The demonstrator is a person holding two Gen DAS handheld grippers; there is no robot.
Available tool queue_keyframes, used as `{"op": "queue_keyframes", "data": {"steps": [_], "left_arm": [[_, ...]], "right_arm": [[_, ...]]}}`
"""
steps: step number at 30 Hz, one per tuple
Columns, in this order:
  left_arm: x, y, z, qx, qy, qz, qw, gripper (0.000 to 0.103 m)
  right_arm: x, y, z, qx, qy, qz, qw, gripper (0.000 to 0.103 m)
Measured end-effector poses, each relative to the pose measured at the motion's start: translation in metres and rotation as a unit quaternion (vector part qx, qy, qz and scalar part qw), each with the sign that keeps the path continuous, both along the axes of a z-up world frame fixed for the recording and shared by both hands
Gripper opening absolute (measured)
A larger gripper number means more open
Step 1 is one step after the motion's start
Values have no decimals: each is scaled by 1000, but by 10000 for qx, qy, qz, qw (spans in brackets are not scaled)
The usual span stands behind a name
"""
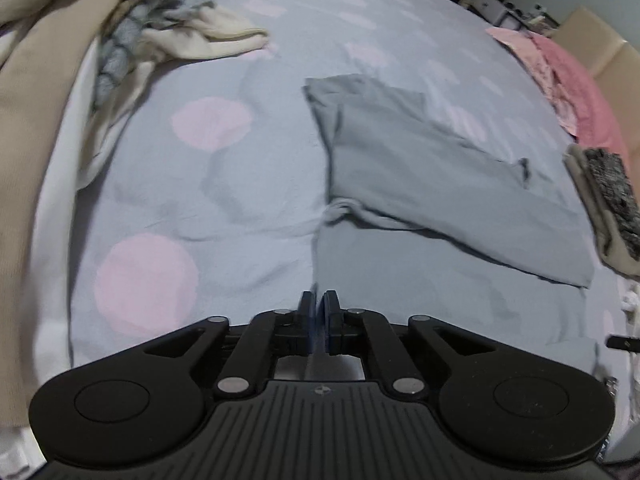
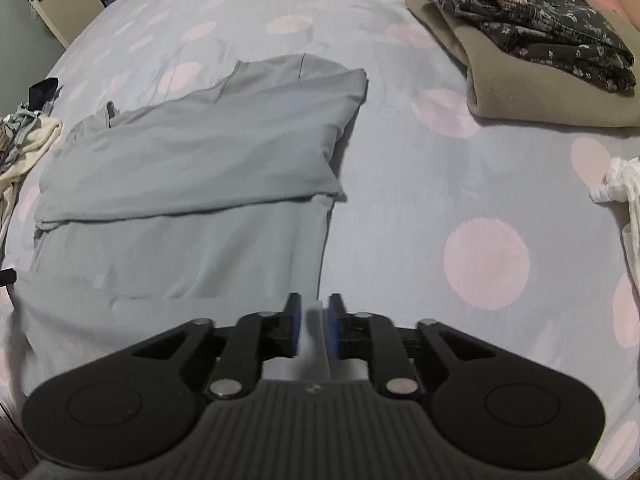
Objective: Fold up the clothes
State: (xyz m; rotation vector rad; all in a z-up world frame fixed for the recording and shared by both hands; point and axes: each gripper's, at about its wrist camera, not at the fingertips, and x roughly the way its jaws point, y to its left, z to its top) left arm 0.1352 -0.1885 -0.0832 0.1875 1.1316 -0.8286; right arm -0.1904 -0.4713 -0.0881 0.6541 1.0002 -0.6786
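Observation:
A grey garment (image 1: 420,184) lies on the blue sheet with pink dots (image 1: 200,200), its far half folded over the near half. My left gripper (image 1: 319,320) sits at the garment's near left edge, shut with a thin strip of that edge between its blue pads. In the right wrist view the same grey garment (image 2: 180,168) spreads to the left. My right gripper (image 2: 314,328) is at its near right edge. Its jaws stand slightly apart, and a fold of grey fabric rises between them without either pad pressing on it.
A heap of unfolded clothes (image 1: 160,20) and a beige cloth (image 1: 40,80) lie at the far left. Pink clothes (image 1: 560,80) lie at the right by a cardboard box (image 1: 600,44). A folded olive and dark floral stack (image 2: 540,60) sits far right, a white cloth (image 2: 624,192) nearer.

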Motion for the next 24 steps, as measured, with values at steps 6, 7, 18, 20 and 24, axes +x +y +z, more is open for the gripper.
{"op": "queue_keyframes", "data": {"steps": [6,7,18,20,24], "left_arm": [[-28,16,25,-21,-982,-160,9950,26],[-35,19,27,7,-1125,-247,9933,27],[-120,28,32,386,-2246,-1940,9541,32],[-134,31,27,521,-2426,-2269,9418,32],[-157,41,22,754,-2650,-2939,9153,32]], "right_arm": [[1,16,7,-293,-183,322,9989,27],[2,21,9,-327,-260,419,9982,29],[-5,97,3,-1379,55,1816,9736,44],[-11,111,-1,-1547,238,2114,9648,44],[-24,143,-9,-1982,609,2815,9369,45]]}}
